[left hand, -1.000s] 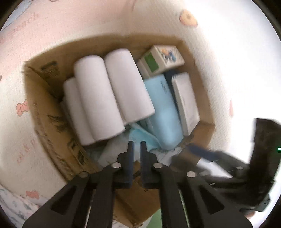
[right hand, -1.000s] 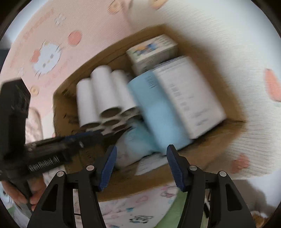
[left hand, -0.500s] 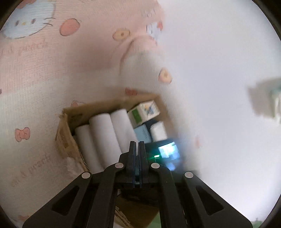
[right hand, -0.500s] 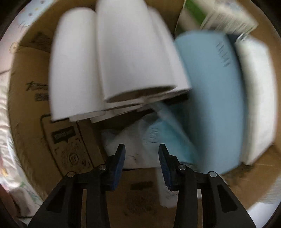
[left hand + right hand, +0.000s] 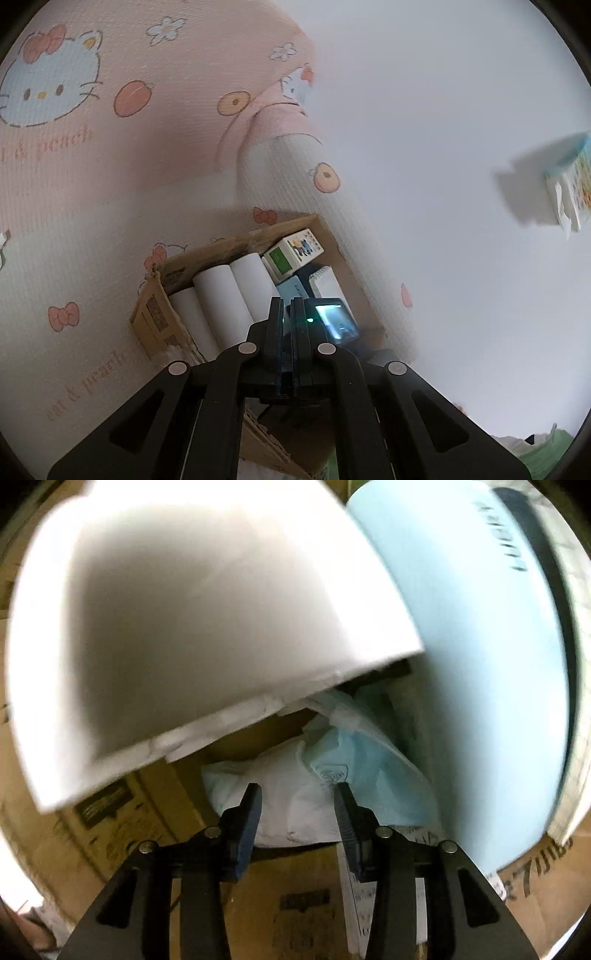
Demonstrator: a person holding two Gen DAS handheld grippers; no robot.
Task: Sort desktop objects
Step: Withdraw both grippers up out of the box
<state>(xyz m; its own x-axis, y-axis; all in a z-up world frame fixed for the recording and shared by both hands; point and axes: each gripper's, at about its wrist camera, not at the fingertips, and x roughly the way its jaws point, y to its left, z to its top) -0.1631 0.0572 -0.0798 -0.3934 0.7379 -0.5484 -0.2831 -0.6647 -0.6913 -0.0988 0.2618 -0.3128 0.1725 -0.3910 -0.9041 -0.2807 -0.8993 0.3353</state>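
An open cardboard box (image 5: 155, 317) lies on the pink cartoon-print cloth. It holds white paper rolls (image 5: 221, 302), a small green-and-white carton (image 5: 291, 254), a spiral notebook (image 5: 325, 280) and a pale blue pack (image 5: 480, 664). My left gripper (image 5: 287, 314) hangs above the box's near side, shut with nothing in it. My right gripper (image 5: 299, 801) reaches deep into the box under a white roll (image 5: 207, 609). Its jaws stand partly apart, and a crumpled white-and-blue plastic packet (image 5: 362, 775) lies between the fingertips on the box floor (image 5: 295, 904). The right gripper's body (image 5: 332, 321) hides part of the contents.
The pink and white printed cloth (image 5: 110, 166) rises in a fold behind the box. A bright white surface fills the right side, with a blurred small printed box (image 5: 569, 184) at its far right. Inside the box, rolls and the blue pack crowd the packet.
My left gripper closed fully, rose and tipped up away from the box. My right gripper narrowed its jaws and dropped into the box, down onto the crumpled packet.
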